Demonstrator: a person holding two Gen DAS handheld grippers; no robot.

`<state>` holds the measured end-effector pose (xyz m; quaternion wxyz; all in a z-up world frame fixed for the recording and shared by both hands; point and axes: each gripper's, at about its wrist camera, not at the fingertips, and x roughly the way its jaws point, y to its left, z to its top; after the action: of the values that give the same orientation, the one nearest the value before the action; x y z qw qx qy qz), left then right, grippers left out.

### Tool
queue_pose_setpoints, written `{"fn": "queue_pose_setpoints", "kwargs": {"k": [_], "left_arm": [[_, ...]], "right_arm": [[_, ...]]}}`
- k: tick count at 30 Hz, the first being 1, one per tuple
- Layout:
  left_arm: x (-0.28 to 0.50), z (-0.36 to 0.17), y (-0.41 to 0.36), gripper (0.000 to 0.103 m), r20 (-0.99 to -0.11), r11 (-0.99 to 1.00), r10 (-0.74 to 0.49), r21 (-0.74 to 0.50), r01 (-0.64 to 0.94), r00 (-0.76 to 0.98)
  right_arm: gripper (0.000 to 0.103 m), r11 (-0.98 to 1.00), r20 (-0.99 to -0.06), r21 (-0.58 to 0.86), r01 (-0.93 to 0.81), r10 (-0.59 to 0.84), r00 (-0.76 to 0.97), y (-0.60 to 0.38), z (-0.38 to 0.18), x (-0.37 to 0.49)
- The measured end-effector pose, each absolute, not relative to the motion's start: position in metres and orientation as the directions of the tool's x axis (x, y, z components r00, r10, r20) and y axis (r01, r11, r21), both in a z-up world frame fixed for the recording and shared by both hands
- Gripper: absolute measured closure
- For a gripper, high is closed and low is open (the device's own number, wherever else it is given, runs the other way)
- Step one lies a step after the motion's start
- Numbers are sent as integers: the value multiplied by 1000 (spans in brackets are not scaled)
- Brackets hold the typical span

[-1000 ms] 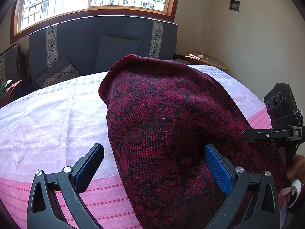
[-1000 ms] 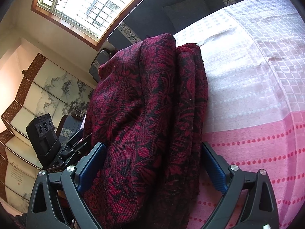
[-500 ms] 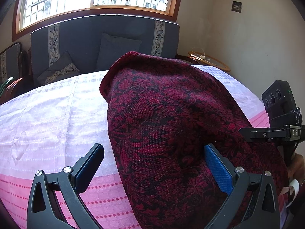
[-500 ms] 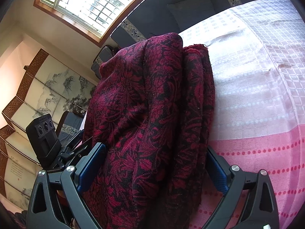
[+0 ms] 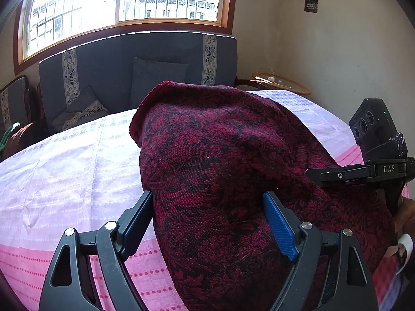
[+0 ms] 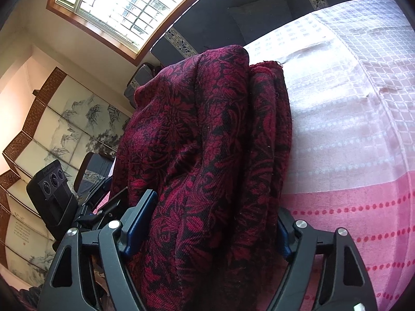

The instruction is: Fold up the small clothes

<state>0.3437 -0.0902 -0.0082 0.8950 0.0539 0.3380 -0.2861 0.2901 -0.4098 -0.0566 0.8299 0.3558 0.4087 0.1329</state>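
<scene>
Left wrist view: the left gripper has its black fingers with blue pads pressed against a bunched fold of the dark red, black-flowered woven cloth, which drapes over the pink and white checked cover. The right gripper shows at the far edge, its grip hidden here. Right wrist view: the right gripper clamps a thick hanging bundle of that cloth, above the cover.
</scene>
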Motion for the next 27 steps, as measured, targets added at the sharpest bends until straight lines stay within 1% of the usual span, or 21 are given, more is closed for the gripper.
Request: {"fn": "queue_pose_setpoints", "kwargs": {"k": [1, 3, 5, 7, 9, 11, 16, 20, 22, 23, 25, 26, 27], "left_arm": [[343, -7, -91, 23, -634, 831, -473, -91, 548, 612], [340, -6, -92, 26, -629, 834, -465, -75, 547, 622], [337, -5, -93, 33, -621, 836, -461, -64, 545, 634], [333, -3, -92, 43, -611, 838, -459, -56, 543, 645], [330, 0, -92, 47, -606, 841, -451, -42, 539, 655], [328, 1, -91, 50, -607, 843, -448, -40, 537, 657], [325, 9, -88, 56, -610, 848, -439, -38, 529, 660], [326, 11, -85, 56, -625, 848, -435, -43, 528, 647], [329, 12, -82, 47, -630, 849, -438, -56, 525, 641], [331, 13, -80, 45, -631, 851, -440, -66, 521, 639], [333, 11, -76, 39, -635, 850, -451, -92, 518, 627], [335, 10, -74, 35, -639, 853, -447, -96, 512, 626], [337, 9, -73, 25, -642, 860, -439, -97, 501, 629]], "right_arm": [[31, 713, -584, 698, 72, 508, 633, -410, -57, 289], [38, 717, -582, 693, 68, 502, 640, -409, -56, 287], [42, 723, -582, 687, 69, 492, 647, -408, -55, 284], [46, 724, -578, 686, 68, 486, 655, -408, -53, 282], [50, 722, -572, 688, 70, 481, 664, -408, -51, 280], [53, 726, -570, 685, 69, 474, 671, -407, -48, 278], [56, 724, -564, 685, 74, 464, 684, -405, -44, 275], [56, 726, -571, 683, 80, 462, 679, -406, -46, 272], [56, 725, -572, 684, 81, 463, 677, -408, -47, 271], [55, 726, -576, 682, 83, 464, 673, -409, -48, 272], [53, 724, -575, 685, 82, 468, 671, -409, -48, 273], [49, 727, -578, 682, 81, 468, 668, -409, -49, 273], [45, 733, -586, 675, 83, 465, 664, -409, -50, 274]]}}
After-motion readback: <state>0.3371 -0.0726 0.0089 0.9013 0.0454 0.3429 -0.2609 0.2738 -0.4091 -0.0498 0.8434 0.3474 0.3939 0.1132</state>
